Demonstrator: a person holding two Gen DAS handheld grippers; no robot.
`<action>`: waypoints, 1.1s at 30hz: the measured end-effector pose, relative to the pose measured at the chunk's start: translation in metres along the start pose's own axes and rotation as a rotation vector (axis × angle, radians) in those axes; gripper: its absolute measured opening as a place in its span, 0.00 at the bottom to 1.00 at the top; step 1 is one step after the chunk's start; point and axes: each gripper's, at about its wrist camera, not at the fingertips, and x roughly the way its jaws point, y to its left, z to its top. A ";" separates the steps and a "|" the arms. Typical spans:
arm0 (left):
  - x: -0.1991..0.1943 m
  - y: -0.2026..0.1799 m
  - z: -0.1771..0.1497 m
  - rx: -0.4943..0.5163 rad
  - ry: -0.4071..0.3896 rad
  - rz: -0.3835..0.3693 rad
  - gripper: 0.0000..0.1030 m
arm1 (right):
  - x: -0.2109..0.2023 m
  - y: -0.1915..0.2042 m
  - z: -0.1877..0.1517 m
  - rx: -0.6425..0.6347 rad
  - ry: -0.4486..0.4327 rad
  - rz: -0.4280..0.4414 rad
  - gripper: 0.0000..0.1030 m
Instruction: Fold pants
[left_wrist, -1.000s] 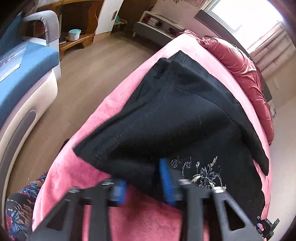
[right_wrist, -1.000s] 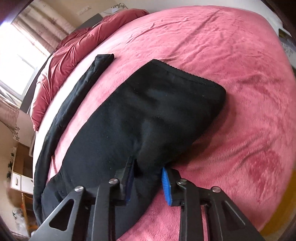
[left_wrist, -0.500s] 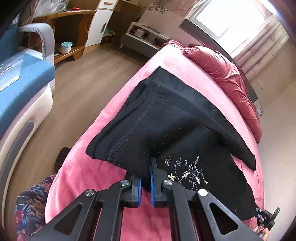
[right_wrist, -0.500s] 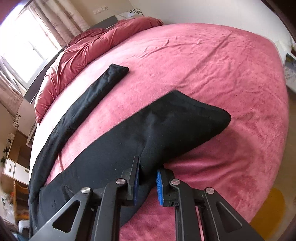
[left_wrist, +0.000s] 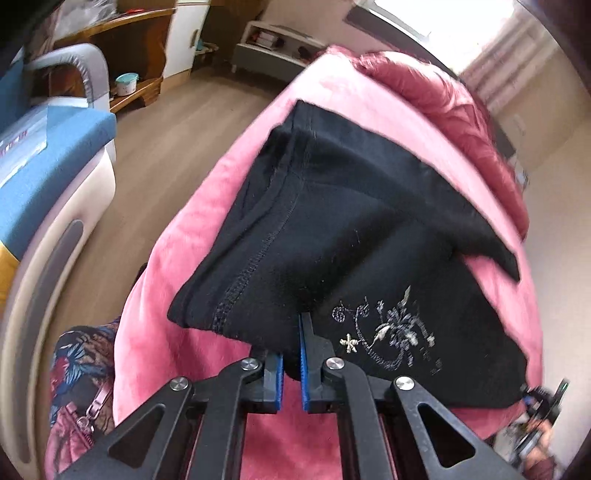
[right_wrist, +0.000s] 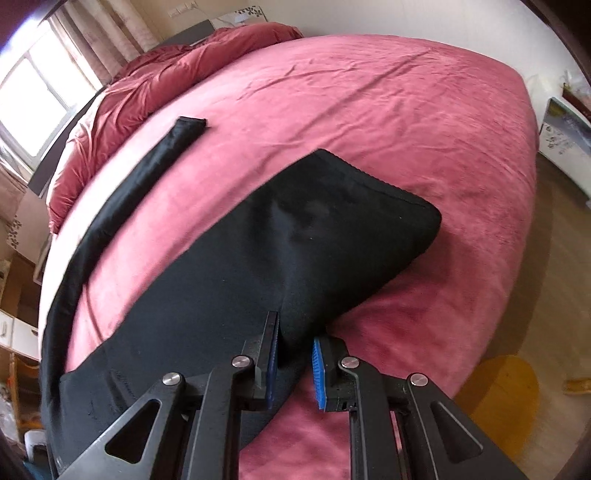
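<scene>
Wooden floor (left_wrist: 192, 107), bright window (right_wrist: 33, 99)

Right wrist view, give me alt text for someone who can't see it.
The right gripper has its blue-padded fingers shut on a fold of black pants, lifting it off a pink bed. One pant leg trails toward the rumpled duvet.

A pink bedspread (right_wrist: 369, 110) fills mid-frame, with a bunched red duvet (right_wrist: 155, 74) upper left. In the left wrist view, a blue sofa (left_wrist: 55, 147) sits left, a wooden shelf (left_wrist: 122, 44) upper left.
</scene>
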 end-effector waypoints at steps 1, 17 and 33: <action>0.006 -0.002 -0.001 0.016 0.021 0.022 0.07 | 0.003 -0.004 0.000 0.008 0.013 -0.011 0.15; -0.038 0.005 0.052 0.103 -0.034 0.110 0.25 | -0.034 0.049 0.010 -0.181 -0.122 -0.137 0.53; 0.069 -0.029 0.210 0.015 -0.015 0.084 0.29 | 0.016 0.245 -0.018 -0.534 -0.009 0.150 0.62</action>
